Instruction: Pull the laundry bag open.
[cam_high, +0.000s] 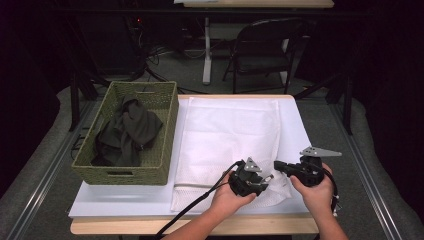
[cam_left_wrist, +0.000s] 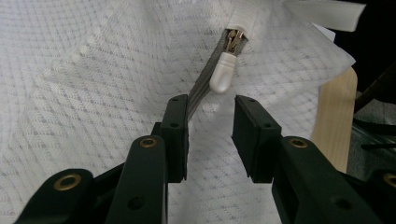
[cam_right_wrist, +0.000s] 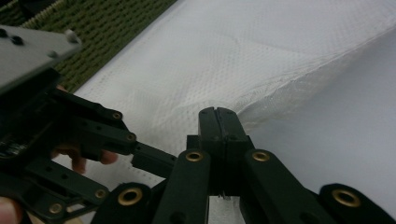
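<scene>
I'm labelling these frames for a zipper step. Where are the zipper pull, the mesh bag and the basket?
zipper pull (cam_left_wrist: 222, 77), left gripper view, its white tab
mesh bag (cam_high: 225, 130), high view, its flat middle
basket (cam_high: 122, 174), high view, its near wall

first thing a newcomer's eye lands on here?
Probably the big white mesh laundry bag spread across the table's middle, with both hand-held grippers at its near edge. The left hand-held gripper stands open just short of the white teardrop zipper pull; the right hand-held gripper is shut on the bag's edge. At the left sits a green woven basket holding dark crumpled clothes.
</scene>
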